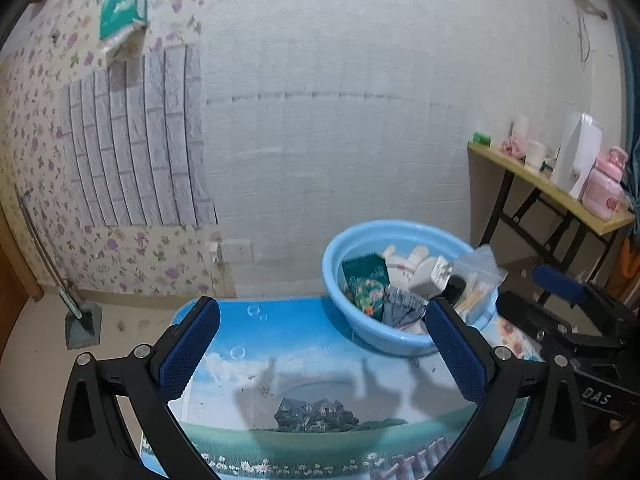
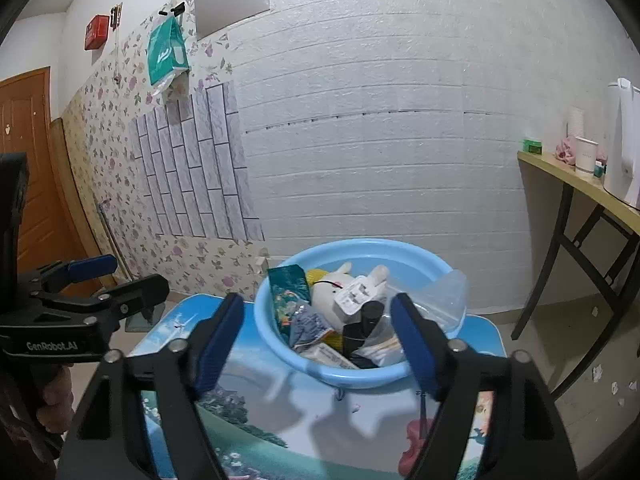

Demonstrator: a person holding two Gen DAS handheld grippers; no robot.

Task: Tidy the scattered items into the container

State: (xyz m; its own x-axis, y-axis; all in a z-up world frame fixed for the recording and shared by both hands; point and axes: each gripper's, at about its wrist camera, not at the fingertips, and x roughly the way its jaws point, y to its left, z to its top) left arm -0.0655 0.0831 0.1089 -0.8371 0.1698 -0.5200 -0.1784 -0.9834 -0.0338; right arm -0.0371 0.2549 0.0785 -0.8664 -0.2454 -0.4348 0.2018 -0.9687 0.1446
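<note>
Both grippers, left gripper [image 1: 320,354] and right gripper [image 2: 316,346], spread wide, gripping nothing, above picture table [image 1: 304,364]; blue basin [image 2: 276,332] packed with items.

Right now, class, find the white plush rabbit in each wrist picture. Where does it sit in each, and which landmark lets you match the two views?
Left wrist view: the white plush rabbit lies inside the blue basin, right of centre, behind the green notebook.
Right wrist view: the rabbit is near the centre, in the basin, right of the notebook.
Shared landmark: the teal bag hanging on the floral wall.
</note>
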